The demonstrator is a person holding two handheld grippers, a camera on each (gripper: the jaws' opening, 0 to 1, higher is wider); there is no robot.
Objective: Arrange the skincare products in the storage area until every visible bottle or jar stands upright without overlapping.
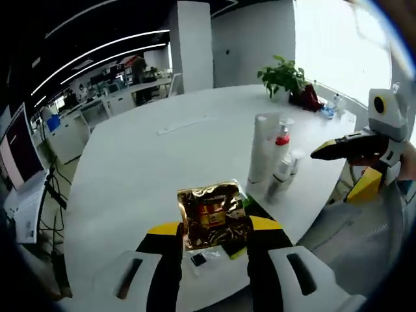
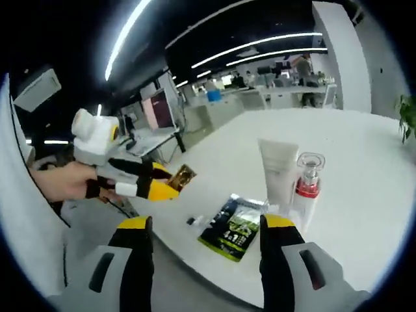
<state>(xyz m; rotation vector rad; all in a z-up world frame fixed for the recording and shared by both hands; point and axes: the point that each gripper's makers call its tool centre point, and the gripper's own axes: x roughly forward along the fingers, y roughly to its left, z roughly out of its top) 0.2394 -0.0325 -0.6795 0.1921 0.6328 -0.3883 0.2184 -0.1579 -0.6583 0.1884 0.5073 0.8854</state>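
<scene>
The right gripper (image 2: 207, 250) is wide open, with nothing in it. On the white table (image 2: 364, 169) lies a green packet (image 2: 235, 227). Next to it stand a white tube (image 2: 279, 170) and a clear bottle (image 2: 305, 188). The left gripper (image 2: 170, 180) holds a gold packet (image 2: 182, 177).

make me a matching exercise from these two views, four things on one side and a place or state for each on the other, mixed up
Things:
1. gold foil sachet
2. green and black sachet
3. white tube
4. potted plant

Places or states:
A. standing upright on the table
B. at the table's far edge
C. held between the left hand-held gripper's jaws
D. lying flat on the table near its front edge

Pairs: 1-C, 2-D, 3-A, 4-B
</scene>
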